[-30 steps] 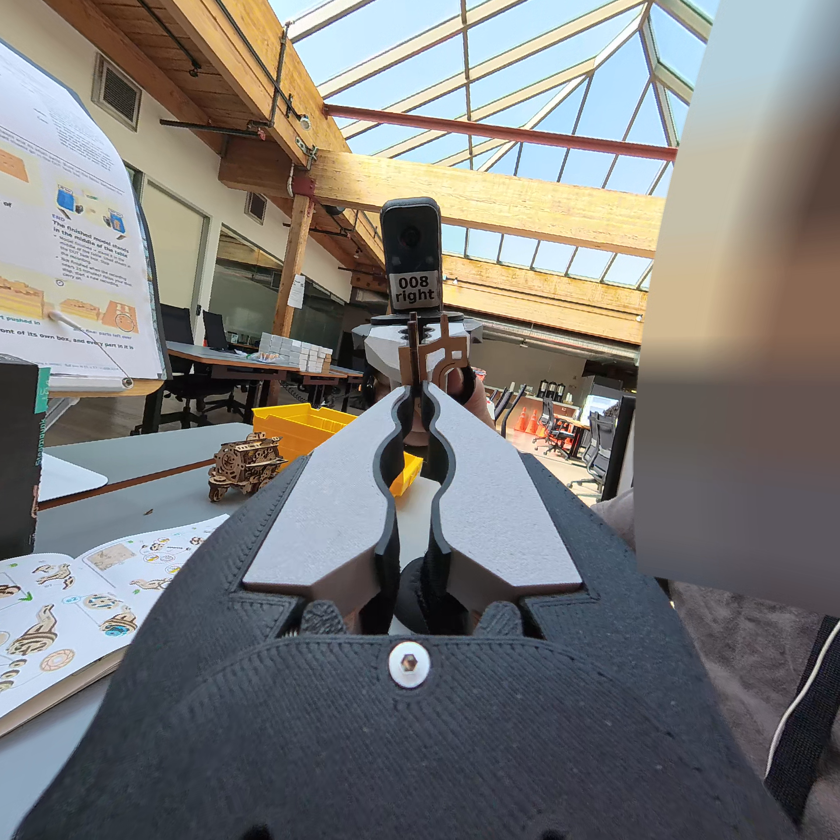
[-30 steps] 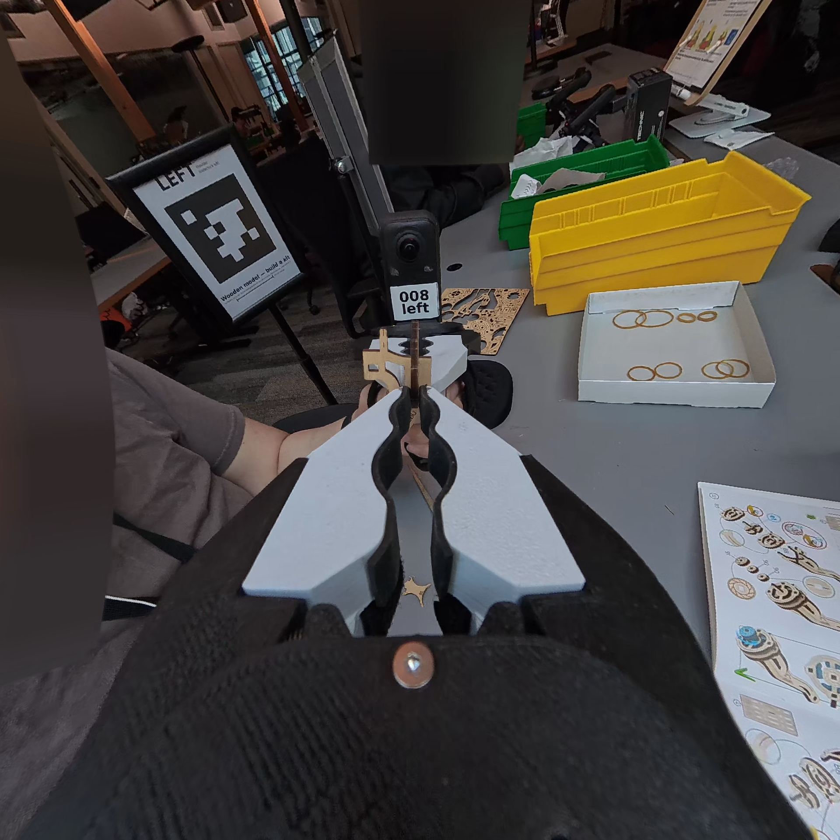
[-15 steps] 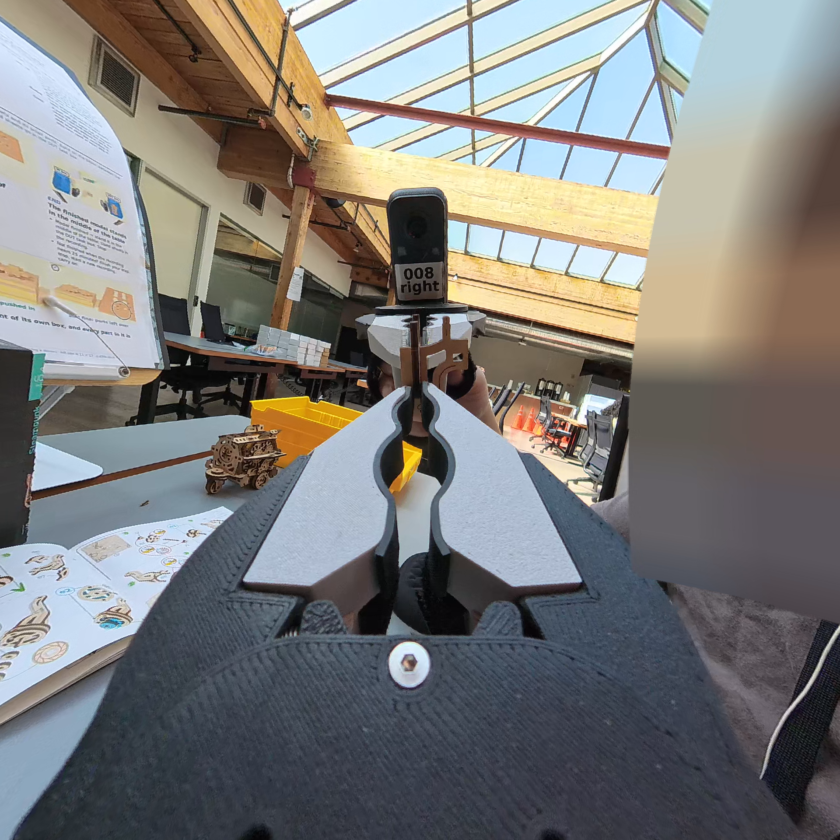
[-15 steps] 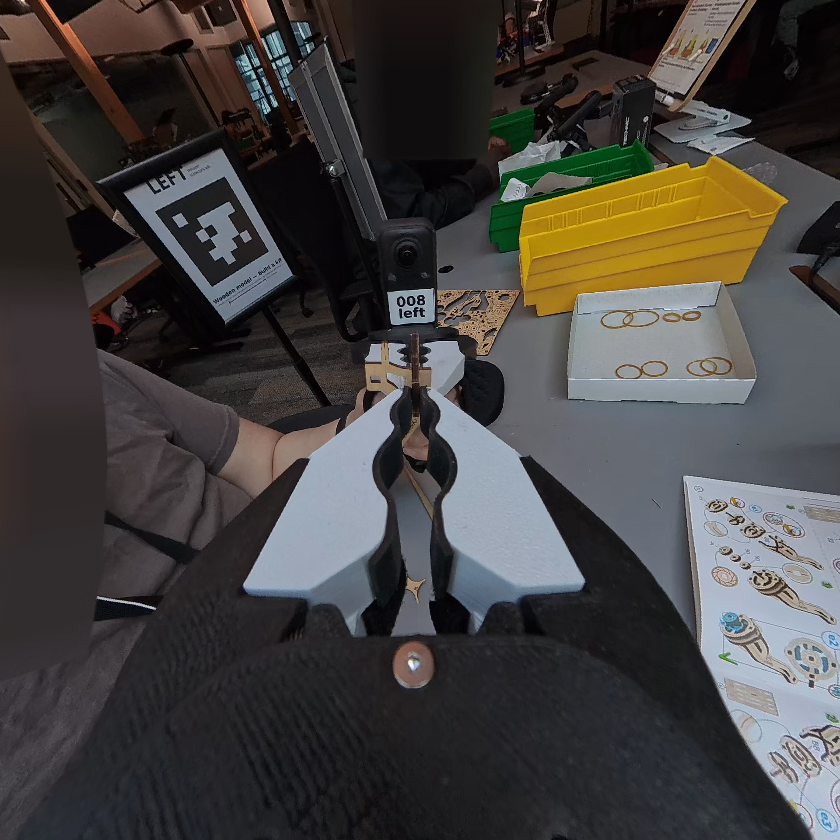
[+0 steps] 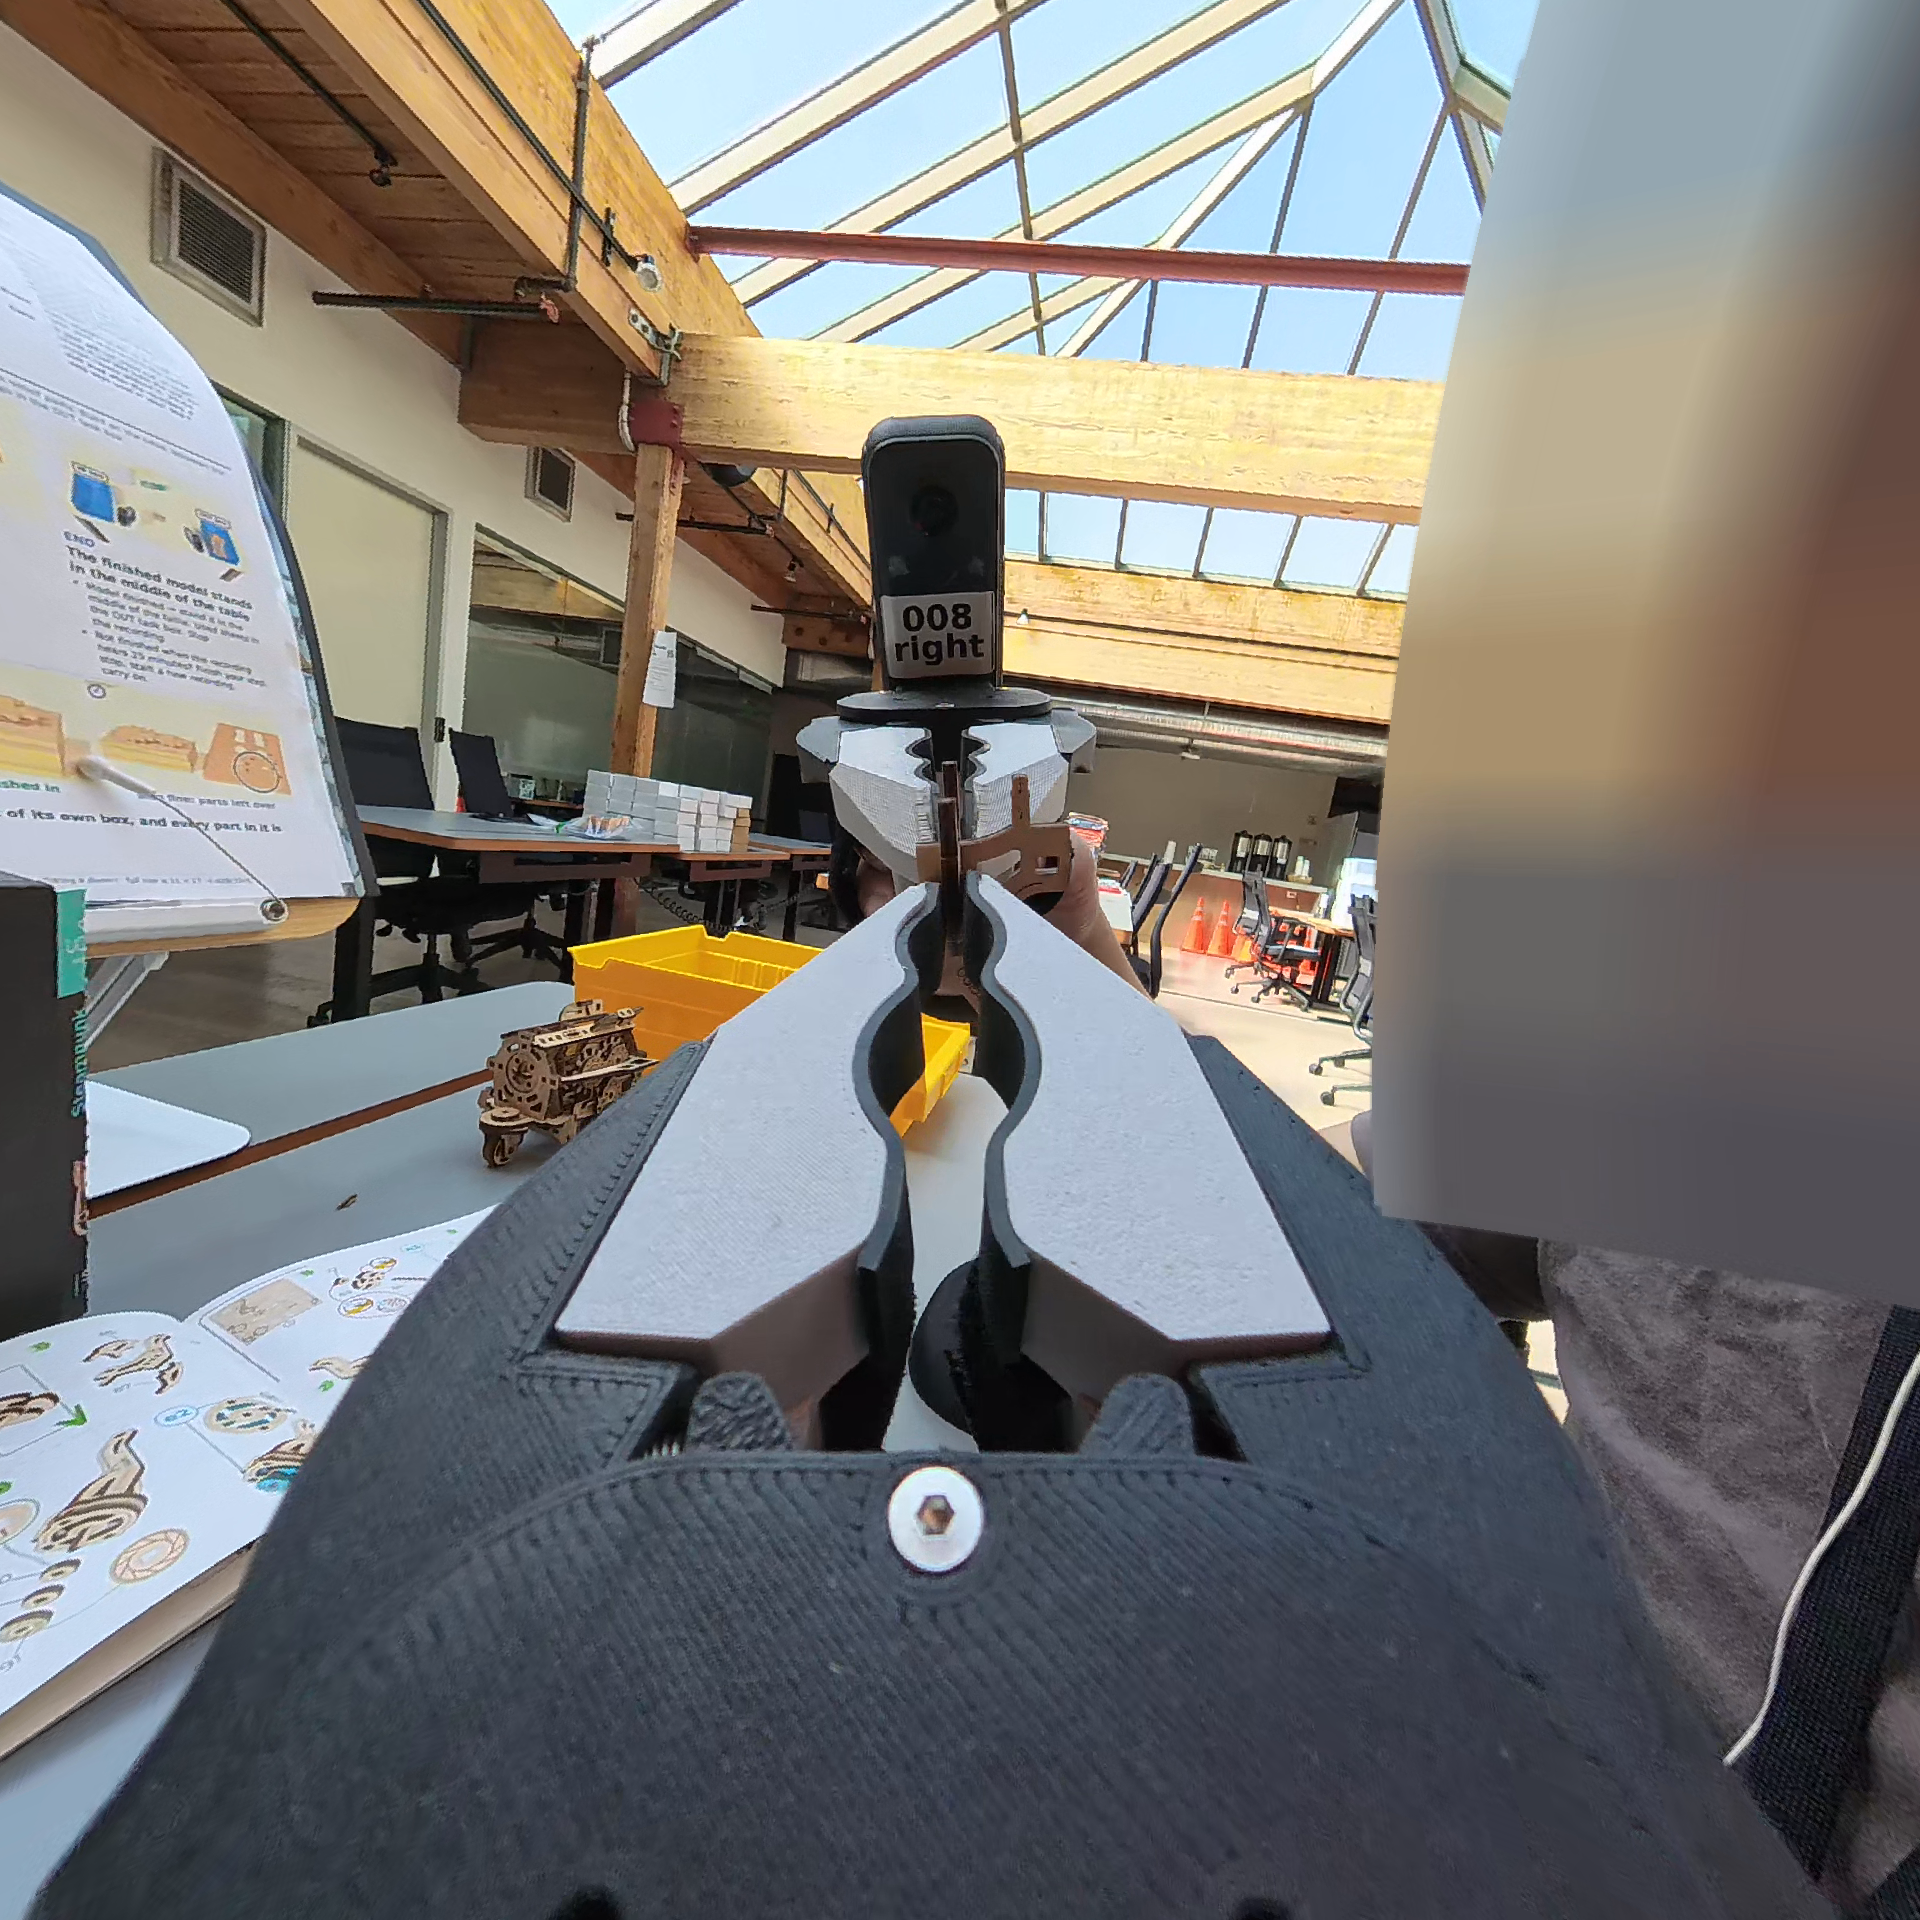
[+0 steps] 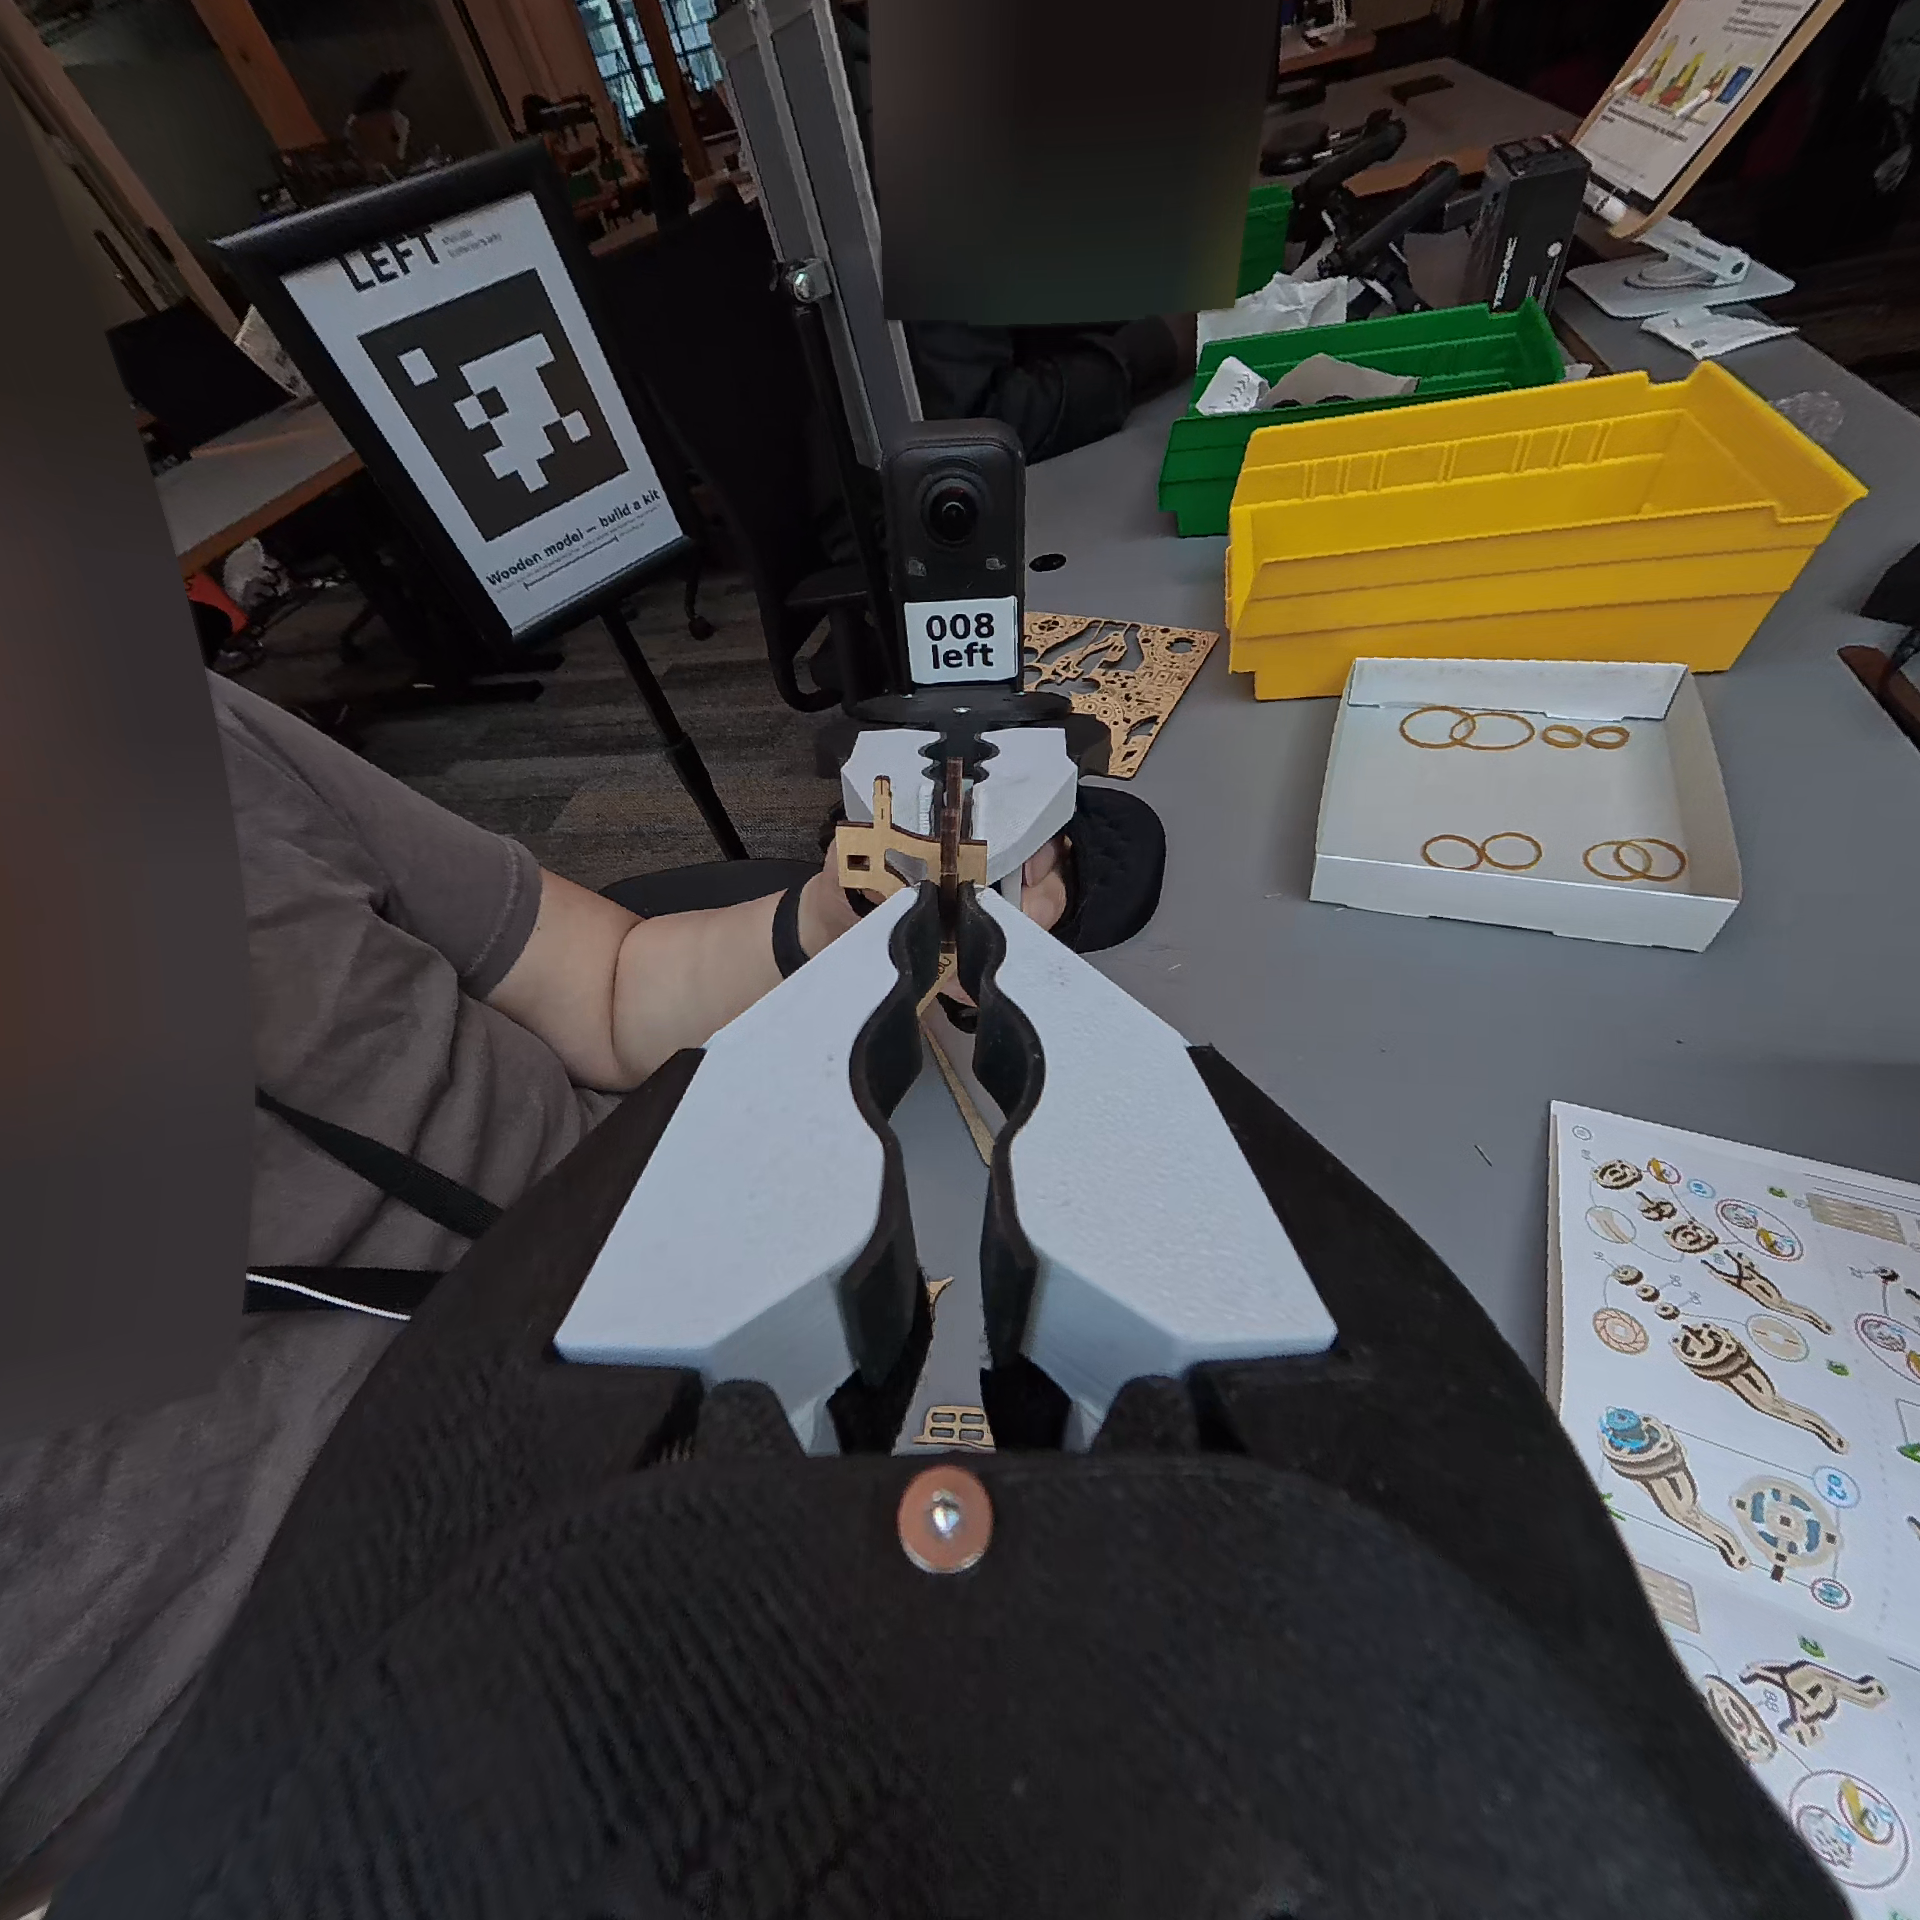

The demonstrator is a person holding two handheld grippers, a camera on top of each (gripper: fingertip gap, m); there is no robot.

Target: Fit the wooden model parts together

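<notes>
A: Both pairs of jaws are pinched nearly closed, tip to tip in the air. The left gripper [image 5: 948, 896] clamps a thin wooden strip [image 5: 948, 831] seen edge-on; the right gripper [image 6: 943, 902] clamps wood at the same spot, and the flat notched wooden part [image 6: 883, 847] spreads out sideways just beyond its tips.

B: Which gripper holds which piece?

A: That cannot be told for certain (the pieces cross right where the tips meet). The two pieces touch, the strip standing upright through the flat part [image 5: 1023, 847].

B: What does the left wrist view give that the right does not?

A: It looks upward: a finished wooden model [image 5: 561, 1075] on the grey table [image 5: 312, 1164], an open instruction booklet [image 5: 156, 1434] at the near left, and a standing instruction board [image 5: 135, 623] behind it.

B: And the right wrist view?

A: It looks down on the table [image 6: 1351, 1039]: a white tray [image 6: 1538, 904] with rubber rings, a yellow bin [image 6: 1507, 561] behind it, a green bin [image 6: 1351, 384] farther back, and a punched-out wooden sheet [image 6: 1122, 665] near the table edge.

B: Any room to move?

A: The parts are held above the table's near edge, over the person's lap; bare table lies between them and the tray.
</notes>
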